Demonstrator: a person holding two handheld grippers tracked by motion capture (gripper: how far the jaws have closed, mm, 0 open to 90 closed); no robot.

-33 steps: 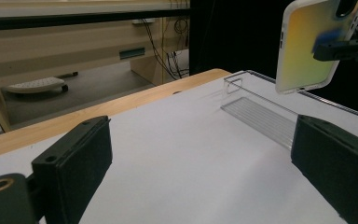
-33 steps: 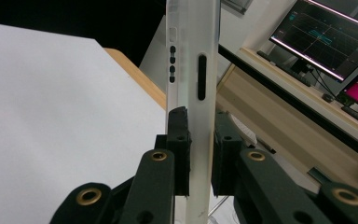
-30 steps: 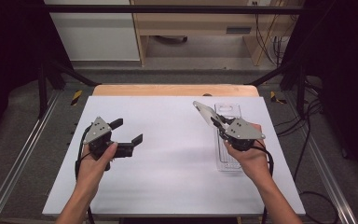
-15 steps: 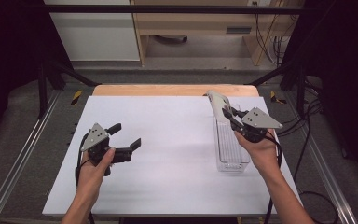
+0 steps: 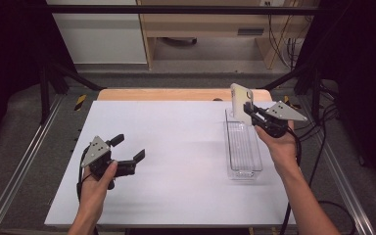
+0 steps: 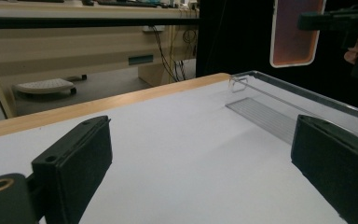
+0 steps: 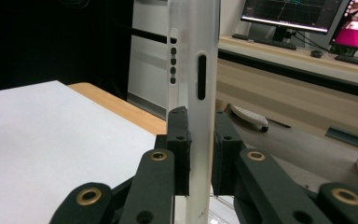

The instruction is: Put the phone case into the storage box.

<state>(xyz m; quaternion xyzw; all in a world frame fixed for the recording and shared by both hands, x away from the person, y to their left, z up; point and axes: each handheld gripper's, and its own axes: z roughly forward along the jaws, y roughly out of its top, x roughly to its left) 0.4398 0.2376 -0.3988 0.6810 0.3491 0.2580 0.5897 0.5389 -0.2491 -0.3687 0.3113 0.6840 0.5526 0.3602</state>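
Observation:
My right gripper (image 5: 248, 108) is shut on a phone case (image 5: 240, 100), pale and held upright above the far end of a clear plastic tray (image 5: 228, 147). In the right gripper view the case's thin edge (image 7: 193, 56), with its button cut-outs, stands pinched between the two black pads of my right gripper (image 7: 199, 135). The left gripper view shows the case (image 6: 294, 32) with a white rim and orange inner face, high above the tray (image 6: 279, 112). My left gripper (image 5: 129, 148) hovers low over the white table at the near left, open with nothing between its jaws (image 6: 200, 172).
The white tabletop (image 5: 176, 147) has a wooden strip (image 5: 176, 94) along its far edge. Metal rails (image 5: 24, 161) run down both sides, and cables (image 5: 323, 147) trail at the right. Beyond the table stand a cabinet and a desk (image 5: 200, 29).
My right gripper has carried the phone case to the right and farther away, turning it upright over the tray's far end. My left gripper has drifted nearer and lower, still open.

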